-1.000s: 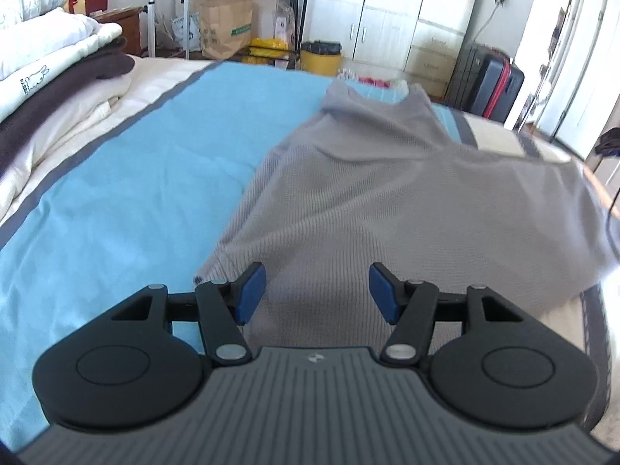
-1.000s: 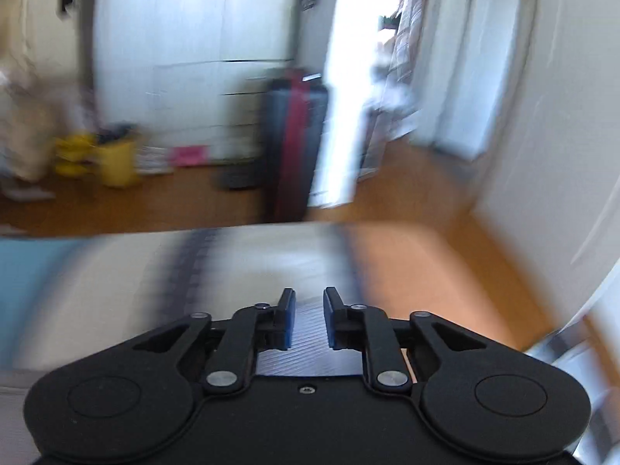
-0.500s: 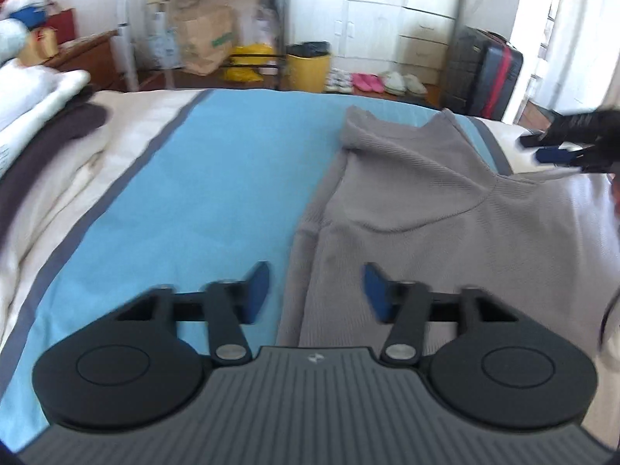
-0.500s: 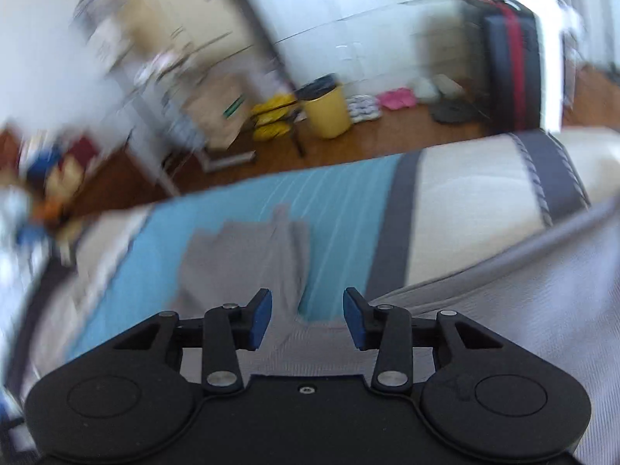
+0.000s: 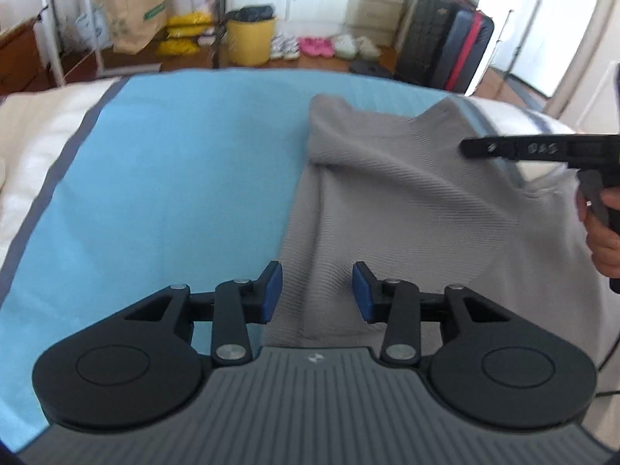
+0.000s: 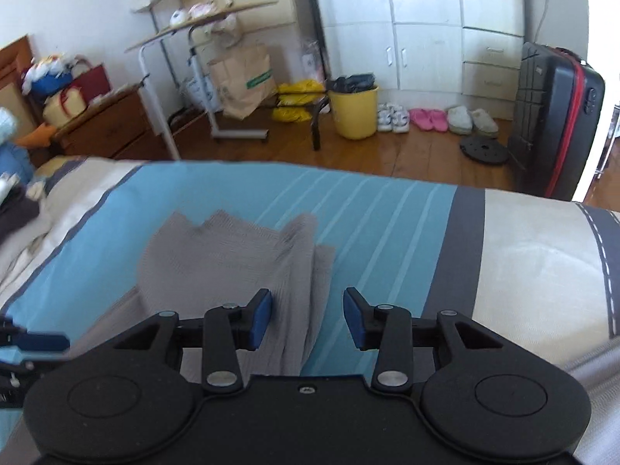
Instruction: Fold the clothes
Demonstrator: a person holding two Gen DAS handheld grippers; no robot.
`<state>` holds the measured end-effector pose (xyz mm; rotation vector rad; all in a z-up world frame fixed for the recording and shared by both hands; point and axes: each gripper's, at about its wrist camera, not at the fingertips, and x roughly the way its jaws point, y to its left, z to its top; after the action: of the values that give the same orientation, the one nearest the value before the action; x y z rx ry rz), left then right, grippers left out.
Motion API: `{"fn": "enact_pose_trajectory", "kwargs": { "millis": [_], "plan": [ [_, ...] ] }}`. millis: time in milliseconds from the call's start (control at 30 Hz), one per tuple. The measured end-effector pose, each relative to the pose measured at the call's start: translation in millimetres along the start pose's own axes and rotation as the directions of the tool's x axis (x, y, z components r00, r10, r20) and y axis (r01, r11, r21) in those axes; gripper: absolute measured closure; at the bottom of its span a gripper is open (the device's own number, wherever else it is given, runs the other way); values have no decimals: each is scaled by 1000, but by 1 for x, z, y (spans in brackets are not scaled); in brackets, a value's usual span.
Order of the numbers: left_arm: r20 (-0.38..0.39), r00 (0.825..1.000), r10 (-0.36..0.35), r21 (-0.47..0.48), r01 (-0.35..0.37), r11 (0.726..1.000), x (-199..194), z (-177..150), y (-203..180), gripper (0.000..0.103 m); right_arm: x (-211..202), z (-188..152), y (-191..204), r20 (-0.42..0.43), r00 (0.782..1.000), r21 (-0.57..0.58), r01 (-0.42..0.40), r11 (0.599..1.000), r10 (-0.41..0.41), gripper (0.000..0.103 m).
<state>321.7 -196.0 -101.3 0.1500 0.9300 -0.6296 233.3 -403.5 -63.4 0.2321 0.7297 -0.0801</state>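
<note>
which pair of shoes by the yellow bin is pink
The pink slippers, second pair along from the yellow bin. The sneakers beside the bin are white, and the slippers nearest the suitcase are beige.

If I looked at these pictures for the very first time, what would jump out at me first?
Probably the big grey sweater spread over the bright blue stripe of the bed cover. Right at the front, the left tongs hover over the sweater's near edge, opening, with nothing pinched; the right tongs sit over its far sleeve, also gripping nothing. Behind the bed, a yellow bin and pink slippers glow on the wooden floor.
</note>
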Motion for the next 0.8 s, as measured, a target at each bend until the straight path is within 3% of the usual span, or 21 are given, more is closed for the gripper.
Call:
{"fn": "enact_pose_trajectory", "kwargs": {
  "millis": [33,67,100,133,200,267,367,433,467,533,567,633,667,700,767,800],
  "plan": [
    [-2,1000,2,-4,-2,1000,3,0,0,61,4,0,-1,6,1000,6,-20,1000,20,57],
    [5,1000,5,18,-5,1000,3,-2,-4,66,8,0,0,9,999,3,-42,999,42,68],
    [14,1000,8,44,-9,999,3,-3,-8,77,9,0,5,19,999,-32,-44,999,44,96],
    [23,1000,11,70,-13,997,3,-5,-13,100,10,-1,10,29,998,-66,-45,997,47,97],
    [88,994,70,152,-82,985,-6,-11,-28,101,6,-2,21,73,996,-170,-29,985,42,98],
    [169,978,121,210,-156,965,-18,-16,-43,101,-2,0,25,123,990,-197,-41,980,66,98],
    [246,956,161,167,-206,964,-37,-16,-48,101,-17,9,9,223,966,-106,-107,989,128,98],
    [258,948,186,104,-219,970,-39,-15,-43,101,-23,13,-6,286,946,-27,-149,988,151,98],
    [242,950,199,82,-224,971,-34,-15,-39,100,-20,14,-15,289,948,26,-145,989,132,96],
    [146,953,266,62,-277,959,-14,-14,-29,97,-4,16,-30,217,976,137,-69,988,38,86],
    [82,931,354,52,-359,932,-5,-15,-24,97,0,17,-37,167,986,182,-14,983,-17,83],
    [50,914,403,27,-404,914,-11,-22,-13,96,-5,22,-47,109,992,234,34,972,-61,81],
    [60,927,369,-12,-369,929,-24,-29,-8,93,-11,25,-51,92,993,260,43,965,-69,76],
    [77,942,326,-55,-323,945,-39,-36,-3,91,-20,28,-55,96,994,284,26,958,-55,64],
    [83,966,246,-148,-232,961,-69,-55,6,72,-43,30,-59,124,992,327,-22,945,-19,48],
    [87,972,217,-190,-198,962,-82,-66,10,69,-53,28,-59,126,992,337,-33,941,-10,47]
  ]
}}
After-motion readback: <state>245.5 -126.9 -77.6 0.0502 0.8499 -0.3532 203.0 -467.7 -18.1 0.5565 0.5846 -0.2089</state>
